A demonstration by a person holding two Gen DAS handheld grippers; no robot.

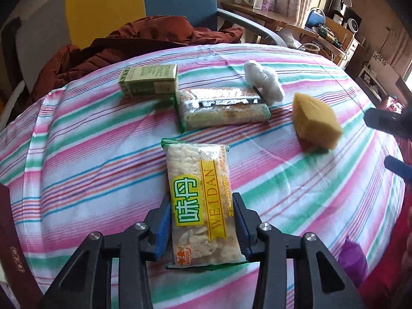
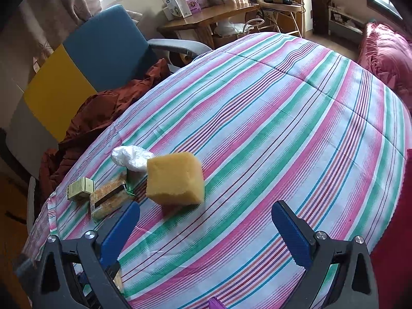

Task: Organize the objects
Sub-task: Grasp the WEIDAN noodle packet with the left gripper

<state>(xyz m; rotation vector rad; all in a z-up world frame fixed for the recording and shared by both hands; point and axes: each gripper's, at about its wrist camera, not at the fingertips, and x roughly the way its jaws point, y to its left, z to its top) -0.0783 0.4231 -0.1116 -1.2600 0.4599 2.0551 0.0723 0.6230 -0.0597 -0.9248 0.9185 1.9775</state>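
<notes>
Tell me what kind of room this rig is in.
Probably a lived-in bedroom or home room, not a lab. The work surface is a striped pink, green and white quilted bedcover; behind it stand a blue and yellow upholstered armchair with a rust-brown jacket over it, and a cluttered wooden desk by curtained windows.

You saw a pink, green and white striped bedsheet (image 2: pixel 270 118), a yellow sponge (image 2: pixel 175 179), a clear snack packet (image 1: pixel 202 203) labelled yellow-green, a pale green box (image 1: pixel 148 80), blue pads (image 2: pixel 291 234).
</notes>
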